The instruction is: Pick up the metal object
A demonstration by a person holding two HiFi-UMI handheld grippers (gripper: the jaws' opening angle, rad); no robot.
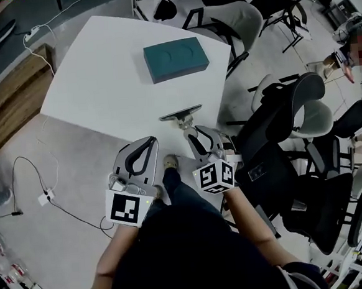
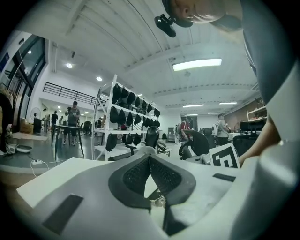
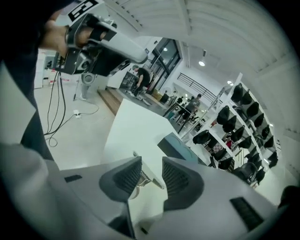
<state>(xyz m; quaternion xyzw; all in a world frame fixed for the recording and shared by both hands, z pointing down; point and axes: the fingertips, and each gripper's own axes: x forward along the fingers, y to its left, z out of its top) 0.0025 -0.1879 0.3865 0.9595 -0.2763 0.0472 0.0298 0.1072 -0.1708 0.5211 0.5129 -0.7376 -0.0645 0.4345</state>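
Head view, metal object [image 1: 180, 114] crosswise, handle toward right gripper [image 1: 191, 131]

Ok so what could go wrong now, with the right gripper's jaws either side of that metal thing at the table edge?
1. The metal object lies right at the near edge of the table. A nudge from the right gripper could push it off onto the floor.
2. The jaws stand apart and the object sits closer to one pad, so closing may twist it or catch it off-centre, and it could slip out on the lift.
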